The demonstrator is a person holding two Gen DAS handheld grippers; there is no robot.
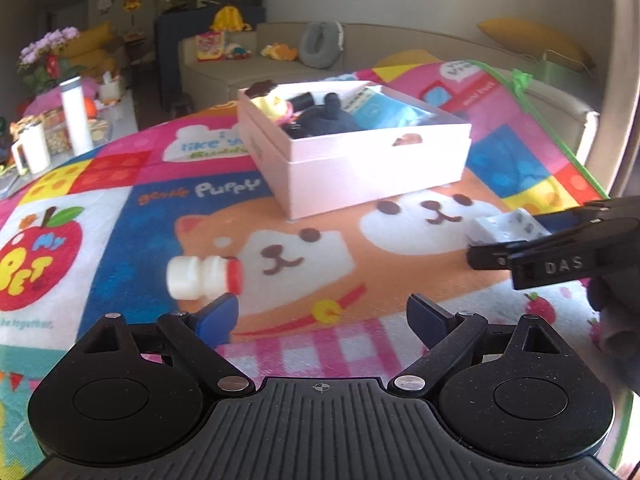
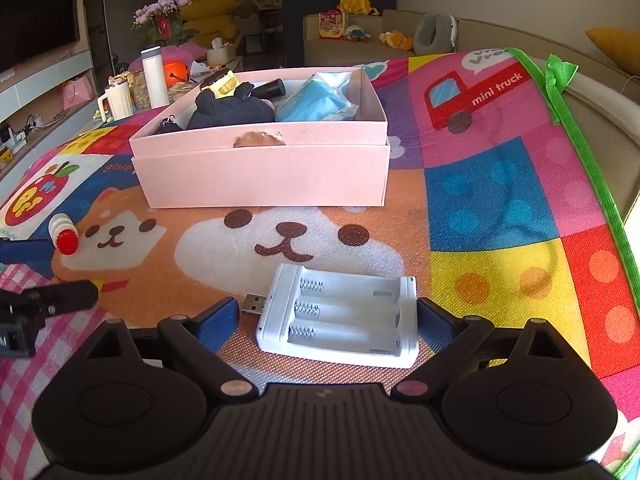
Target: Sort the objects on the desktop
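My right gripper straddles the white battery charger on the play mat, jaws wide, pads not touching, ready to lift it into the pink box. My left gripper gapes empty beside the toppled bottle.

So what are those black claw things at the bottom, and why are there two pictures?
A person holds a grabber tool in each hand, and each tool carries a camera looking along its two fingers. One picture is from the left gripper, the other from the right gripper. Both are open and hold nothing. On the colourful play mat stands a pink box already holding a dark plush toy and a blue packet. A small white bottle with a red cap lies just ahead of the left gripper's fingers. A white battery charger lies between the right one's fingers, not yet squeezed.
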